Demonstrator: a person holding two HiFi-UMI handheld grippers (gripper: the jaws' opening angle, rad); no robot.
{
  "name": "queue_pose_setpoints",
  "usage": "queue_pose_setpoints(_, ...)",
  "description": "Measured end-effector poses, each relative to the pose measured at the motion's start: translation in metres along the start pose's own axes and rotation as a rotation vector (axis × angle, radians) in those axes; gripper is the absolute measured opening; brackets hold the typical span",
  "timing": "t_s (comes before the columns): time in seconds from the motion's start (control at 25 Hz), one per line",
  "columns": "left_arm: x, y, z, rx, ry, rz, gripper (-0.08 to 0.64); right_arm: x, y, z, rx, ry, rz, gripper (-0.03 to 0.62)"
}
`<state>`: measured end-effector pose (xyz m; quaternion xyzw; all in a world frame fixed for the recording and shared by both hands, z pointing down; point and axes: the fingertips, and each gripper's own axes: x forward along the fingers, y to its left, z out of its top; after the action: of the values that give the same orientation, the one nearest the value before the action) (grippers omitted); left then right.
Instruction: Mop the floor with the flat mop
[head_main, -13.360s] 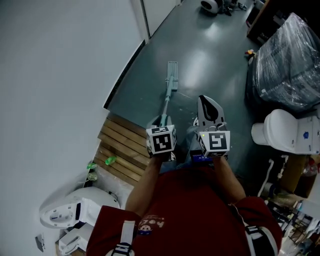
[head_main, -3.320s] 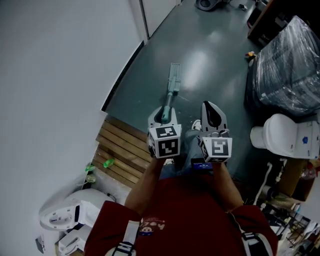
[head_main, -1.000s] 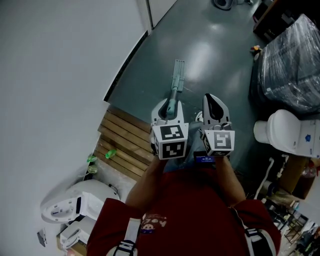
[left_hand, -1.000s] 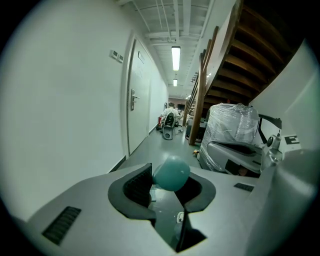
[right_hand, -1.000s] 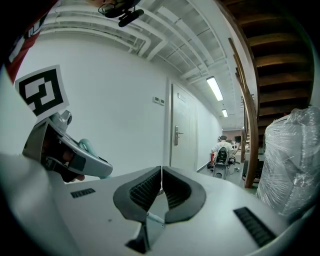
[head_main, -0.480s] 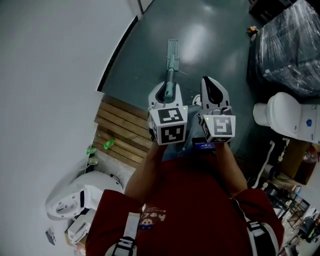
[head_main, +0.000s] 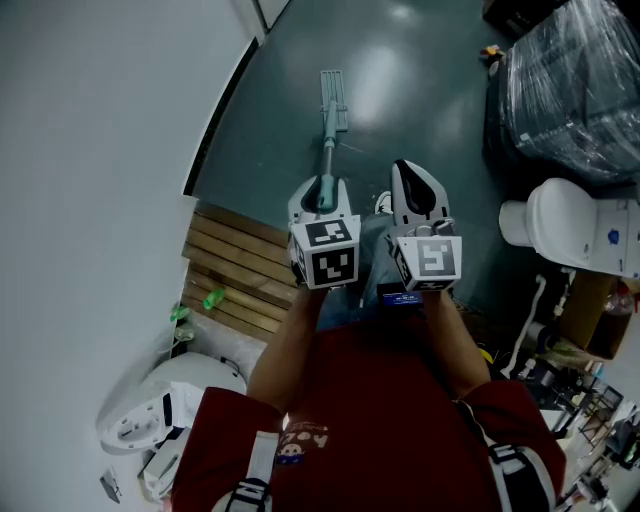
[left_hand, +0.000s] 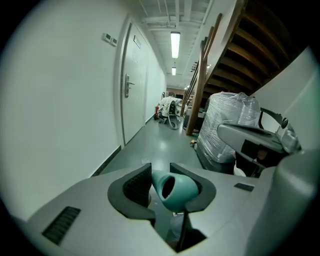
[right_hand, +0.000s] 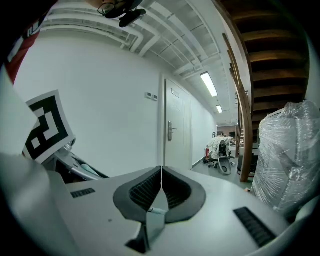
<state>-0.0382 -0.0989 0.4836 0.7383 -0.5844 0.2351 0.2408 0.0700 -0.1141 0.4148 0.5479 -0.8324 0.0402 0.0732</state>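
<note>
Mop (head_main: 327, 150) slanting away over the dark grey floor (head_main: 430, 110), flat head (head_main: 333, 97) down on it, near the skirting of the white wall (head_main: 100, 150); teal handle end (left_hand: 175, 189) clamped in the left gripper (head_main: 318, 192), ridged pads (left_hand: 136, 186) pressing it from both sides; just to the right and level with it, right gripper (right_hand: 161, 186) clenched on nothing, jaws meeting along a thin line, apart from the mop; below both grippers, two forearms and a red shirt (head_main: 380, 420); left of the person, a slatted wooden board (head_main: 235, 270) against the wall, a small green thing (head_main: 213, 298) lying on it, a white fixture (head_main: 170, 405) nearer the bottom corner; to the right, a white toilet (head_main: 565, 225) and, beyond it, a big bundle (head_main: 570, 80) wrapped in clear film; farther down the corridor, seen from the left gripper view, a closed door (left_hand: 132, 95) with a lever handle, strip lights (left_hand: 175, 44) on the ceiling, wooden stairs (left_hand: 250, 50) overhead on the right
</note>
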Motion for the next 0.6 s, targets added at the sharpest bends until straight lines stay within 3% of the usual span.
queue_pose_setpoints(0.6, 0.069, -0.005, 0.010, 0.016, 0.058, -0.007, 0.130, 0.034, -0.035, -0.015, 0.022, 0.031, -0.005, 0.020)
